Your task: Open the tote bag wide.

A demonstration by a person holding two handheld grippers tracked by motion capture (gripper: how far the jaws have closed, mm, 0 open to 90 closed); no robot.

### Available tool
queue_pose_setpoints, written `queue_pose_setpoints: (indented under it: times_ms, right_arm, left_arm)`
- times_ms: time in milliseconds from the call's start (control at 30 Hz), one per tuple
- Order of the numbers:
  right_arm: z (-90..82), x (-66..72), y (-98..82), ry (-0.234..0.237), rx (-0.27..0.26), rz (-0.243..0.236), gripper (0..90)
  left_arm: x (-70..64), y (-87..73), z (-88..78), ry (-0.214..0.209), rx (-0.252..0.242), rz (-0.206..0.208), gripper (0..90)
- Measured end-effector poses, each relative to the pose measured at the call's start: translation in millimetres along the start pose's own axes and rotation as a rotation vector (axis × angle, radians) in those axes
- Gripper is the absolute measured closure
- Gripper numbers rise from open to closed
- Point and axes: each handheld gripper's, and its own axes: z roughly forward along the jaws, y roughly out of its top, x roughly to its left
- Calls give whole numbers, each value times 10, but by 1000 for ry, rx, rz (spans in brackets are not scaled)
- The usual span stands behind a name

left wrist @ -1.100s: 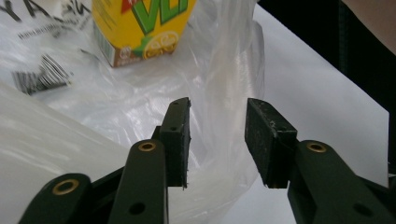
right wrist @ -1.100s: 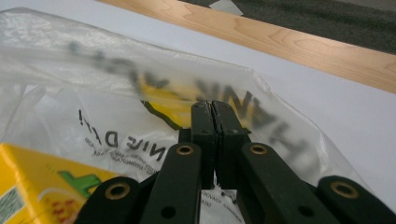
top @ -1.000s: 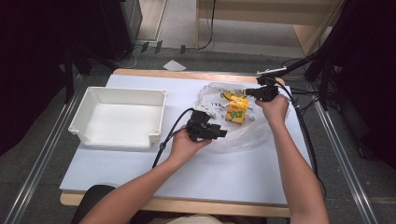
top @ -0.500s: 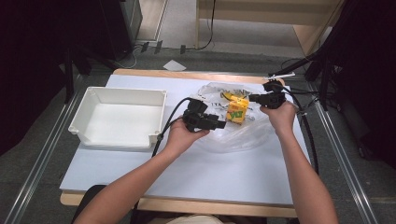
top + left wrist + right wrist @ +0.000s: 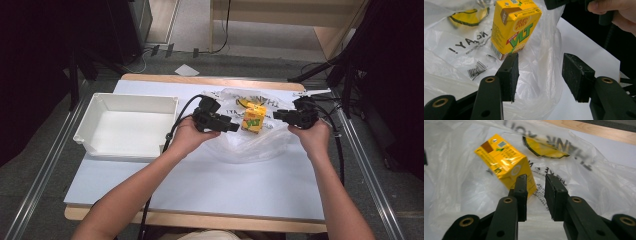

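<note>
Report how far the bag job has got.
Done: nothing certain; the tray is empty. In hand: both grippers, left and right, flank the carton standing at the bag, fingers open, gripping nothing. Left: grasp bag or carton; the goal isn't clear from these views.

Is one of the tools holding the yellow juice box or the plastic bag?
No. The left tool is open and empty. The right tool is open beside the juice box; whether it pinches the bag cannot be told.
</note>
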Motion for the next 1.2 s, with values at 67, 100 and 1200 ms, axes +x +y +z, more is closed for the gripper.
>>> queue_pose_setpoints:
  times_ms: [67, 100, 1200]
  right_arm:
    - [-45, 31, -38, 24, -13, -5, 681]
    - [-64, 45, -56, 40, -17, -10, 667]
    - [-166, 599, -849, 211, -39, -133, 503]
  left_arm:
    - [3, 12, -24, 8, -7, 16, 485]
    - [11, 17, -32, 4, -9, 19, 484]
    - [122, 36, 4, -56, 7, 61, 447]
